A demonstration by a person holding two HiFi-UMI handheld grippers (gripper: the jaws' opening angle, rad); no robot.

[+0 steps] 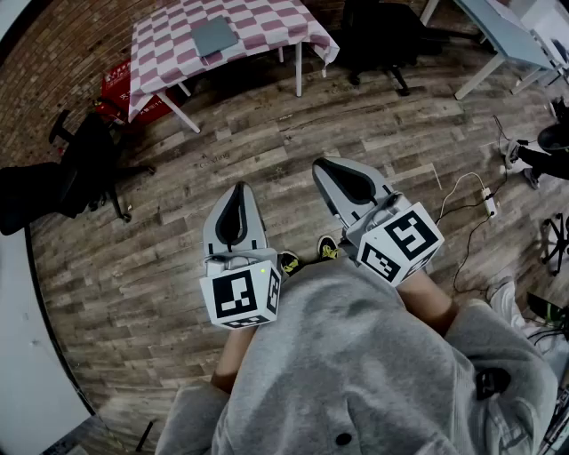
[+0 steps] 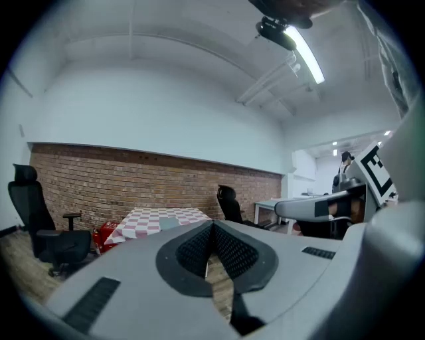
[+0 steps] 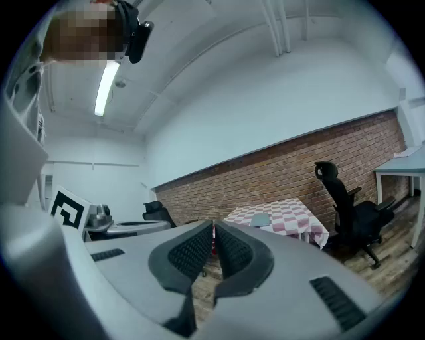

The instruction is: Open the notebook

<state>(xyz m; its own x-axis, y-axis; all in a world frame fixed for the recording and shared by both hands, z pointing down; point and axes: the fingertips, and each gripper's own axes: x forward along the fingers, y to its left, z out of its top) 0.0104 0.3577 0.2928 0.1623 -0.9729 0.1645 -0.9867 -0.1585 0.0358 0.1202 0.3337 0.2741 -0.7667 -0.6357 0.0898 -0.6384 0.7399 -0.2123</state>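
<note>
A grey notebook (image 1: pixel 213 35) lies closed on a table with a pink-and-white checkered cloth (image 1: pixel 267 22), far ahead across the wooden floor. Both grippers are held close to the person's body, well short of the table. My left gripper (image 1: pixel 237 190) is shut with nothing in it, and my right gripper (image 1: pixel 325 169) beside it is shut and empty too. In the left gripper view the notebook (image 2: pixel 169 222) shows small beyond the shut left gripper (image 2: pixel 212 226). In the right gripper view the notebook (image 3: pixel 259 219) lies on the table (image 3: pixel 295 216), right of the shut right gripper (image 3: pixel 213 227).
A black office chair (image 1: pixel 76 173) stands at the left and another (image 1: pixel 378 35) behind the table. Red crates (image 1: pixel 116 93) sit under the table's left end. A white desk (image 1: pixel 507 35) is at the upper right. Cables and a power strip (image 1: pixel 489 206) lie on the floor at right.
</note>
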